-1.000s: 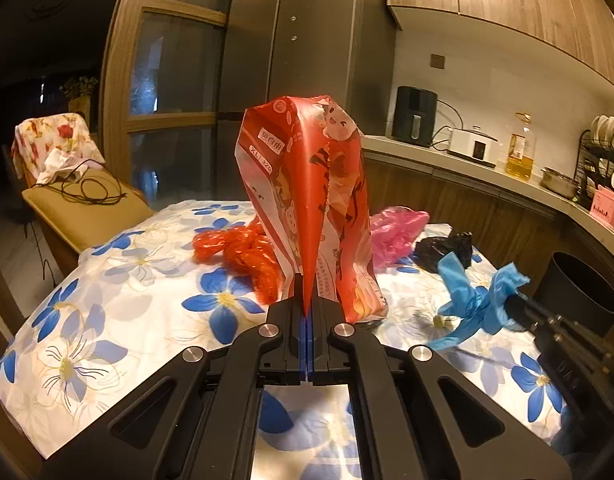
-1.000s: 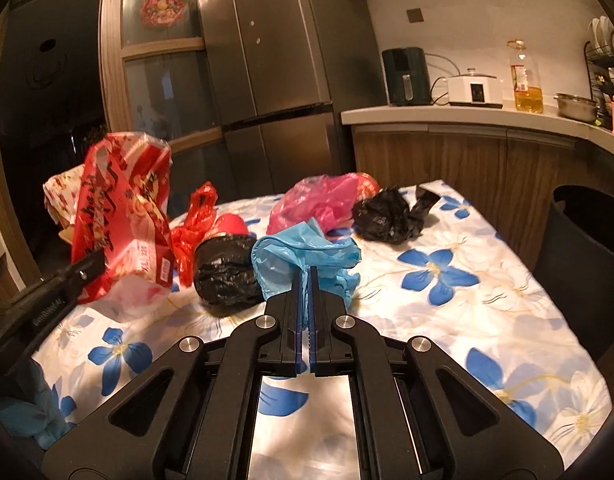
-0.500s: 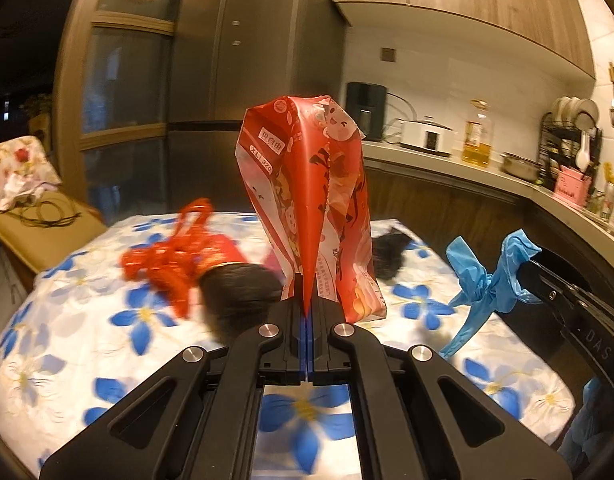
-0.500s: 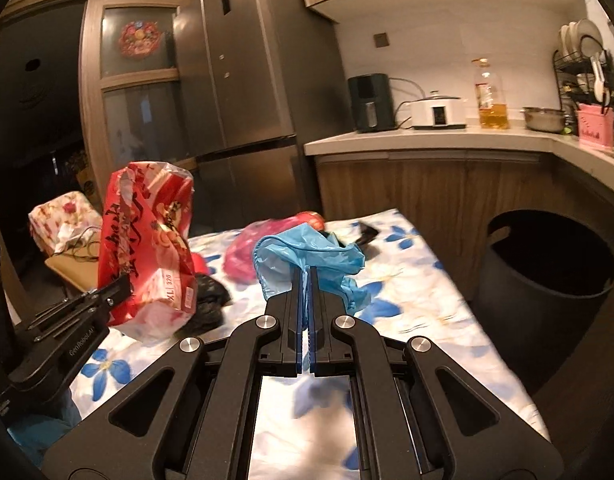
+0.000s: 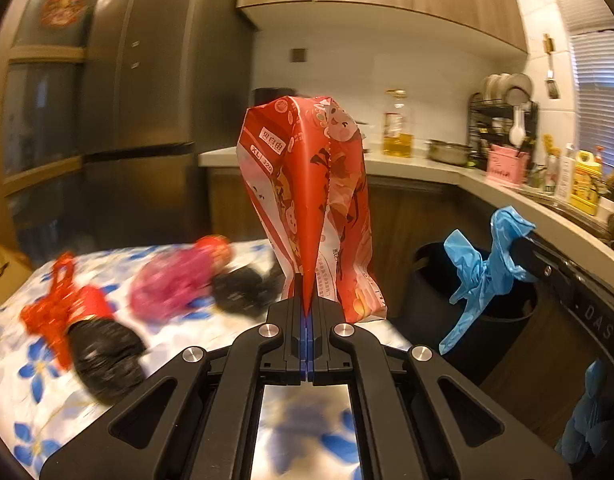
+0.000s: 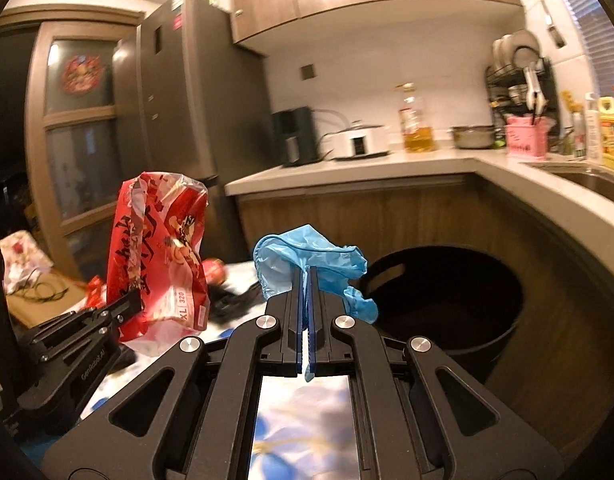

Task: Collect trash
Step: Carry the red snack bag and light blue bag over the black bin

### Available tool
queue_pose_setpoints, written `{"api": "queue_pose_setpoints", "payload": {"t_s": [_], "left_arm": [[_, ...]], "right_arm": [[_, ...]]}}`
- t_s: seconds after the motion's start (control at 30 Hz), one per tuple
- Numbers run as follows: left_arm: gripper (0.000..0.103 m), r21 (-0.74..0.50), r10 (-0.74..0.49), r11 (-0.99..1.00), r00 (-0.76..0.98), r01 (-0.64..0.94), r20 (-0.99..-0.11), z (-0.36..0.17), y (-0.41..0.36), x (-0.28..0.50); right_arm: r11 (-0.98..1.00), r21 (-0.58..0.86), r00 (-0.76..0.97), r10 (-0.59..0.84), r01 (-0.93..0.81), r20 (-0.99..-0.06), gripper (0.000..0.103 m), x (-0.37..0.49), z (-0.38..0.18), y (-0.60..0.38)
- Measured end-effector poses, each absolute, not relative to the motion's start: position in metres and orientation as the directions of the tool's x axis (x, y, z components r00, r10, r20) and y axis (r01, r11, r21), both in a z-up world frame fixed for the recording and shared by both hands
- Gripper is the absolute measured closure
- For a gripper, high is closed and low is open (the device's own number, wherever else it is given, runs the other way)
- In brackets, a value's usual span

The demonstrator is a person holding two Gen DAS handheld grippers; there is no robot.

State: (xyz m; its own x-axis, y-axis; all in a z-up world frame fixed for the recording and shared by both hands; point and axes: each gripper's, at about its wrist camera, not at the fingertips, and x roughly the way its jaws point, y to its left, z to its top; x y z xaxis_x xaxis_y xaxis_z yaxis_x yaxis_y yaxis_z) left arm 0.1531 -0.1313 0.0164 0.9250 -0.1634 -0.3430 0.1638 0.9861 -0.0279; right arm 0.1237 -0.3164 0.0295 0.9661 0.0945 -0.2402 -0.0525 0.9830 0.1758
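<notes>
Red wrapper (image 5: 307, 200) stands upright, long axis vertical, clamped in your left tongs (image 5: 308, 304); right tongs (image 6: 306, 276) pinch blue bag (image 6: 307, 252).

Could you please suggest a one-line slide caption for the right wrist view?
Right gripper clamps a blue plastic bag near the black bin.

glossy red plastic bag (image 5: 307, 200), seemingly matt bin (image 6: 447, 300)

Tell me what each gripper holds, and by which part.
The left gripper pinches the red printed plastic package by its lower edge. The right gripper clamps a crumpled fold of the blue plastic bag.
</notes>
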Motion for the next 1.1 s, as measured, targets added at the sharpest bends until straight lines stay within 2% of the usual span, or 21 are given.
{"api": "queue_pose_setpoints", "payload": {"t_s": [0.43,0.8,1.1], "left_arm": [[0.103,-0.029,-0.338,0.938,0.889,0.347,-0.31,0.025,-0.214,0.185],[0.103,-0.062,-0.454,0.883,0.813,0.466,-0.365,0.005,-0.253,0.213],[0.103,-0.06,-0.483,0.863,0.785,0.501,-0.388,-0.004,-0.268,0.225]], "right_arm": [[0.978,0.194,0.977,-0.039,0.08,-0.208,0.101,0.142,0.039,-0.389],[0.971,0.198,0.955,-0.072,0.133,-0.287,0.101,0.165,0.017,-0.417],[0.971,0.188,0.939,-0.078,0.147,-0.335,0.101,0.178,0.006,-0.422]]}}
